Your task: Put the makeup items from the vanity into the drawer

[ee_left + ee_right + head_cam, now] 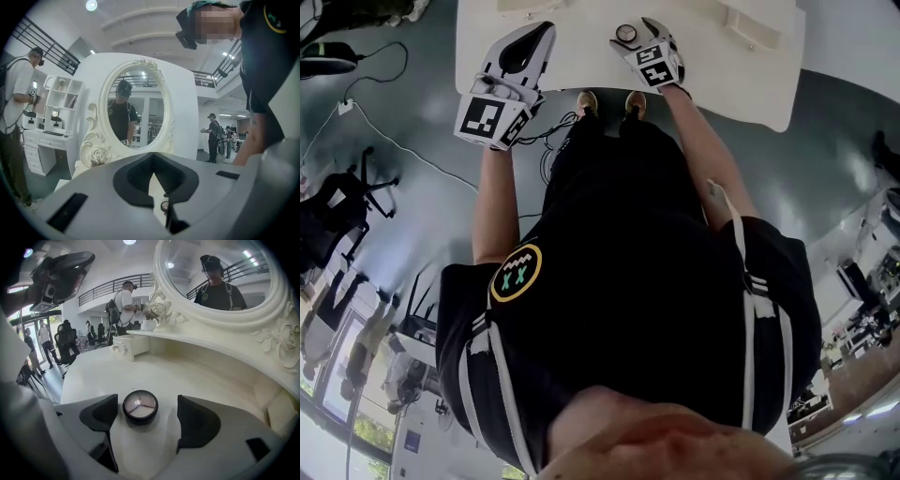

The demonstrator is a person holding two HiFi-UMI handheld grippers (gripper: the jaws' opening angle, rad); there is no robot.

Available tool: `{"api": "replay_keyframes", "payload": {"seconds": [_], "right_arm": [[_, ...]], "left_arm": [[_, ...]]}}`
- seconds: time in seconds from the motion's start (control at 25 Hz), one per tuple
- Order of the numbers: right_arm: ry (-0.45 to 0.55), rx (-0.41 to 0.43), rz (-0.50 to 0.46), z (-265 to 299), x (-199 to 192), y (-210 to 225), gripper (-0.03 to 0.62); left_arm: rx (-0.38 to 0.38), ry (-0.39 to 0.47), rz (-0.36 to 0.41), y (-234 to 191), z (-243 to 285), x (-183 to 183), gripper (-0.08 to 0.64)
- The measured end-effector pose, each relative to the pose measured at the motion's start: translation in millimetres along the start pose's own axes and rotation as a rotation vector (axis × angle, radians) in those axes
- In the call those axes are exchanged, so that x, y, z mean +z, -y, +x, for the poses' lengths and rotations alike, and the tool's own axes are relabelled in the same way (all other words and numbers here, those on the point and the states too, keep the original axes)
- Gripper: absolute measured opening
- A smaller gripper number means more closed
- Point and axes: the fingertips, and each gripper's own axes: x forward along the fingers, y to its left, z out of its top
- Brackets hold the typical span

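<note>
Right gripper point(147, 401) was open on my side: round compact point(139, 406) sat between the fingers point(101, 413), touching neither. Left gripper point(153, 159) was closed, fingertips together, nothing held.

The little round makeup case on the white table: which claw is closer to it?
Right. The right claw is open around the makeup case, one jaw on each side, not touching it. The left claw is shut, off to its left.
</note>
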Motion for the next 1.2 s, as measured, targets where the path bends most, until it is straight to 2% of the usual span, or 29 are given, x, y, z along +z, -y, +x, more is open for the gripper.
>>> {"api": "replay_keyframes", "payload": {"seconds": [0.16,0.28,0.32,0.76,1.0,1.2], "right_arm": [[-0.006,0.036,-0.047,-1.1,-1.6,-4.9,0.355],[-0.011,0.076,-0.124,-1.5,0.2,-16.0,0.252],[-0.009,0.080,-0.146,-1.9,1.6,-18.3,0.242],[0.055,0.082,-0.148,-8.8,12.4,-14.7,0.241],[0.123,0.102,-0.149,-20.6,54.2,-16.5,0.241],[0.215,0.177,-0.188,-30.3,104.6,-30.8,0.241]], "left_arm": [[0.009,-0.004,0.005,-0.9,-1.5,-0.5,0.018],[0.013,0.001,0.008,-0.8,-0.3,1.0,0.018],[0.014,0.002,0.007,-0.5,0.2,1.5,0.018],[0.054,0.002,0.011,-0.1,-8.3,-0.9,0.018],[0.068,-0.012,0.029,0.7,-13.7,-4.0,0.018],[0.147,-0.015,0.029,-3.8,-23.7,-7.9,0.018]]}}
